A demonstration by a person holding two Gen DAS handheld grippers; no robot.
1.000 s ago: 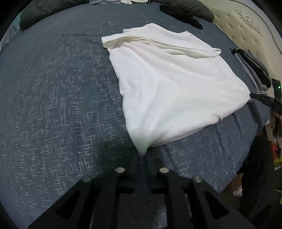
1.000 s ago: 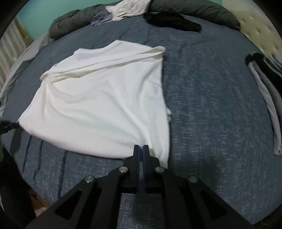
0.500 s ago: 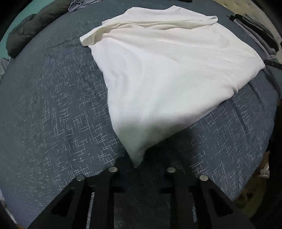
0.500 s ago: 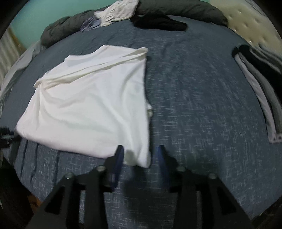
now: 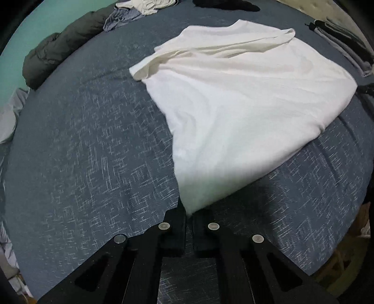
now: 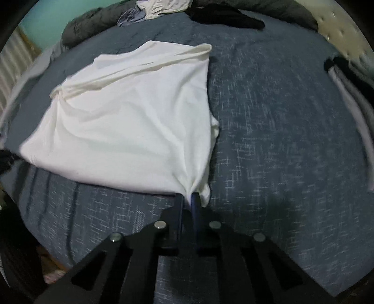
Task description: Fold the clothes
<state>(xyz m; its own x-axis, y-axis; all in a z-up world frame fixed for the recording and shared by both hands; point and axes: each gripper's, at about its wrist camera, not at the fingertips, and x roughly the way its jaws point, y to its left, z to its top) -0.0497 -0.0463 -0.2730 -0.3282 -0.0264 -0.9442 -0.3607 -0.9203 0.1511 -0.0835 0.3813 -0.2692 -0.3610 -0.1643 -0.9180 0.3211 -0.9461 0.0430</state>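
Note:
A white T-shirt [image 5: 245,98] lies spread on the dark blue bedspread [image 5: 81,140], its collar end bunched at the far side. My left gripper [image 5: 189,210] is shut on the shirt's near-left bottom corner. In the right wrist view the same white T-shirt [image 6: 131,117] fills the left half of the bed, and my right gripper [image 6: 187,198] is shut on its near-right bottom corner, where the cloth puckers between the fingers. Both corners sit low, close to the bedspread [image 6: 280,140].
A dark green rolled duvet [image 5: 60,49] and loose light clothes [image 5: 140,7] lie along the far edge. A black garment [image 6: 224,16] lies at the back. Folded grey and black clothes [image 6: 350,77] sit at the right. The bed's near edge [image 6: 58,245] drops off at the lower left.
Both grippers stood open half a second ago, just short of the shirt's bottom corners. Each has since moved in and shut on its corner.

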